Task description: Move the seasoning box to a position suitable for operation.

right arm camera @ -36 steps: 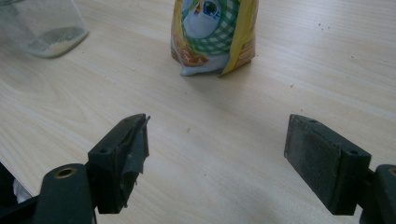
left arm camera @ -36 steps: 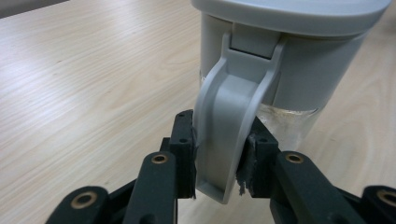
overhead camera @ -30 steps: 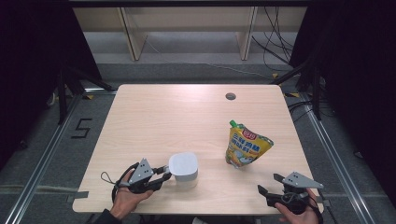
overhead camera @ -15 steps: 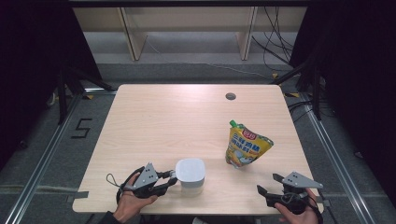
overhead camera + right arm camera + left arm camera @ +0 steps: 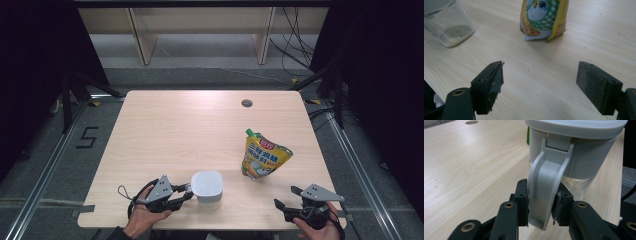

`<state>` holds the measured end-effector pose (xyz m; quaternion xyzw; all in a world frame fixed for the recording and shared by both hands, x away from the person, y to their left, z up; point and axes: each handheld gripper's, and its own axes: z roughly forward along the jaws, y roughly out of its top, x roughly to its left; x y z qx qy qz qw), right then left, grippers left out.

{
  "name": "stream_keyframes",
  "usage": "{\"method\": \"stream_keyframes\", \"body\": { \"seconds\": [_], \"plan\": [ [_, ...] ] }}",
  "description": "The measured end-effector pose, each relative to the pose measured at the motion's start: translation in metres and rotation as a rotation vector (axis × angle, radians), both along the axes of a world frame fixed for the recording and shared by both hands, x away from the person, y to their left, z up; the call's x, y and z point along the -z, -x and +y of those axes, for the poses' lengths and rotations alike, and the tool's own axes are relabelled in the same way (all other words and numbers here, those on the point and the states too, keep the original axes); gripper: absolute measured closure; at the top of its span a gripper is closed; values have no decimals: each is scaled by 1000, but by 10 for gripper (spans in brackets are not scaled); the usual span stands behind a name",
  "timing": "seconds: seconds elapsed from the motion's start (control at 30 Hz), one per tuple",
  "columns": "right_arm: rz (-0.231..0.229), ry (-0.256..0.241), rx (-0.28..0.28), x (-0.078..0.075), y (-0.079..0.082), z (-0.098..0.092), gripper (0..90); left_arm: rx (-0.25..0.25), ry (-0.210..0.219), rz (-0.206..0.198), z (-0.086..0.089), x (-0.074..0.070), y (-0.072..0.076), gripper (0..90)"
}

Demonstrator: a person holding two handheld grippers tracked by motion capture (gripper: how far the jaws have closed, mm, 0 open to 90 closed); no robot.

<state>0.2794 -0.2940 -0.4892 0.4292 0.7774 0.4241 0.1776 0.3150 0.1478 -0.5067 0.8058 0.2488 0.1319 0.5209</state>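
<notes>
A clear glass container with a white-grey clip lid stands near the table's front edge. It holds a thin layer of pale grains. My left gripper is shut on the lid's side clasp, one black pad on each side of it. A yellow stand-up pouch with a green spout stands upright right of the container. My right gripper is open at the front right corner with nothing between its jaws, short of the pouch.
The wooden table has a round cable hole at the back right. Behind the table a shelf frame stands, with cables on the floor. Dark curtains flank both sides.
My left gripper has moved right along the front edge, carrying the container by its clasp with it. The right gripper and the pouch have stayed put.
</notes>
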Motion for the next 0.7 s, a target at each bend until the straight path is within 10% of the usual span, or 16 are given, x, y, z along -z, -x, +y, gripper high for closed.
{"method": "stream_keyframes", "body": {
  "seconds": [0.27,0.5,0.7],
  "plan": [
    [-1,3,-6,0,-1,0,225,6,7,21,0,0,-2,665],
    [22,-10,5,1,0,1,225,33,-29,75,9,-7,2,350],
    [10,-5,-4,2,-1,-1,225,28,-14,49,21,-21,7,315]
  ]
}}
